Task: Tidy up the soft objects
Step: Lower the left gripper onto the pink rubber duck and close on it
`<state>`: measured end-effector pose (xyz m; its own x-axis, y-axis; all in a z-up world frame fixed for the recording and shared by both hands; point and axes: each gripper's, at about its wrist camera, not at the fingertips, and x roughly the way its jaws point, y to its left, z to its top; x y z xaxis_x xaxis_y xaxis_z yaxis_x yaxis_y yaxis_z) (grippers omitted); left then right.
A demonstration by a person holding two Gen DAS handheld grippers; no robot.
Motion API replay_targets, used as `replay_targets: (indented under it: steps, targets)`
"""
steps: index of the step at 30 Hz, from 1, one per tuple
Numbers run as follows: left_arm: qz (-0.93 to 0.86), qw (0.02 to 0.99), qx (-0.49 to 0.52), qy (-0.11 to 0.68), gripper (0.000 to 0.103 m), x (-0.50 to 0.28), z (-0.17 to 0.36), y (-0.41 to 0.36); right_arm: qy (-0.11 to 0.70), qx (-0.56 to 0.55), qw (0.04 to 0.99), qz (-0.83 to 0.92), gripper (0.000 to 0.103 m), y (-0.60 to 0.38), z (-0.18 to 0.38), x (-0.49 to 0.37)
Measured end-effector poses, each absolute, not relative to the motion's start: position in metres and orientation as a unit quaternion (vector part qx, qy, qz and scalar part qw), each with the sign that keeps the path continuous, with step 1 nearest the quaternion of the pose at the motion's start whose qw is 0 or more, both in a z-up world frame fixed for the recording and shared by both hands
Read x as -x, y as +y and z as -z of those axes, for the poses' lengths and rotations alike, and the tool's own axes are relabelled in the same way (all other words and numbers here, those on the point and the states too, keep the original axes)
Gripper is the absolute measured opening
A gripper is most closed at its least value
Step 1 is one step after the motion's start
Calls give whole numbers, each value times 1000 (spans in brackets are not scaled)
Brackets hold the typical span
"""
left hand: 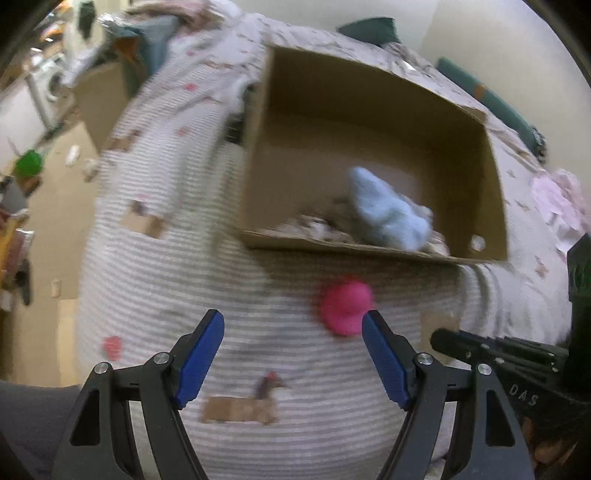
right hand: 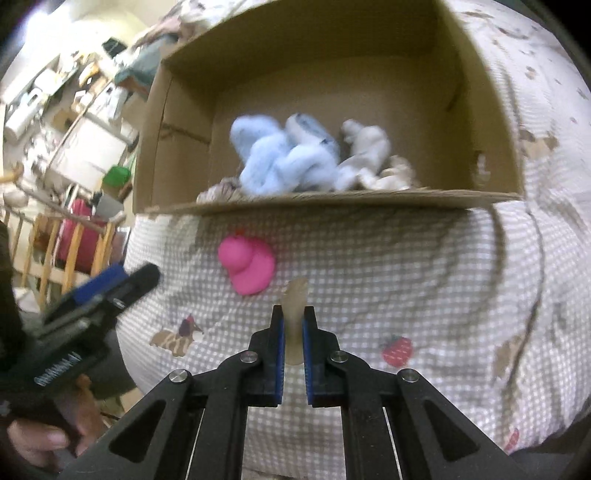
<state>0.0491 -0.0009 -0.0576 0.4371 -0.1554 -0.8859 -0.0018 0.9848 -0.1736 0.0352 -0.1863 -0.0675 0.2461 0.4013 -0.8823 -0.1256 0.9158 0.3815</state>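
Observation:
A pink rubber duck (left hand: 345, 306) (right hand: 246, 264) lies on the patterned blanket just in front of an open cardboard box (left hand: 476, 118) (right hand: 155, 122). The box holds a light blue plush (left hand: 388, 210) (right hand: 280, 158), a white plush (right hand: 365, 151) and other soft items. My left gripper (left hand: 293, 354) is open and empty, its right finger close beside the duck. My right gripper (right hand: 293, 325) is shut on a small beige soft object (right hand: 294, 299), held above the blanket near the duck. The left gripper also shows at the left of the right wrist view (right hand: 110, 291).
The blanket (left hand: 258, 424) (right hand: 406, 277) covers a bed. Piled bedding (left hand: 192, 74) and green cushions (left hand: 373, 31) lie behind the box. A cluttered room with a washing machine (left hand: 48, 85), wooden rail (right hand: 48, 240) and pink bag (right hand: 79, 229) lies left.

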Motion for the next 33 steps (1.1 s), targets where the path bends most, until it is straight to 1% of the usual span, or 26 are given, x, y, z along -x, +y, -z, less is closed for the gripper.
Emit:
replay_targets:
  steps: [5, 12, 14, 16, 17, 18, 23, 33]
  targets:
    - [76, 830, 51, 550, 75, -58, 75, -29, 580, -145, 789, -145, 10, -213, 59, -33]
    - [75, 814, 47, 574, 73, -76, 106, -47, 577, -150, 792, -132, 10, -216, 58, -32]
    - [71, 810, 50, 580, 65, -80, 112, -48, 578, -146, 792, -133, 10, -212, 59, -32]
    - [69, 806, 57, 586, 50, -83, 116, -47, 578, -144, 792, -133, 10, -212, 59, -32]
    - [68, 804, 60, 588, 46, -84, 117, -47, 578, -143, 792, -133, 10, -212, 59, -33]
    - [69, 803, 64, 589, 40, -85, 118, -47, 579, -144, 791, -133, 10, -212, 60, -33]
    - [57, 801, 52, 593, 40, -85, 109, -48, 577, -145, 792, -134, 10, -209, 62, -35]
    - [21, 810, 44, 584, 39, -73, 100, -27, 577, -135, 794, -138, 10, -201, 61, -39]
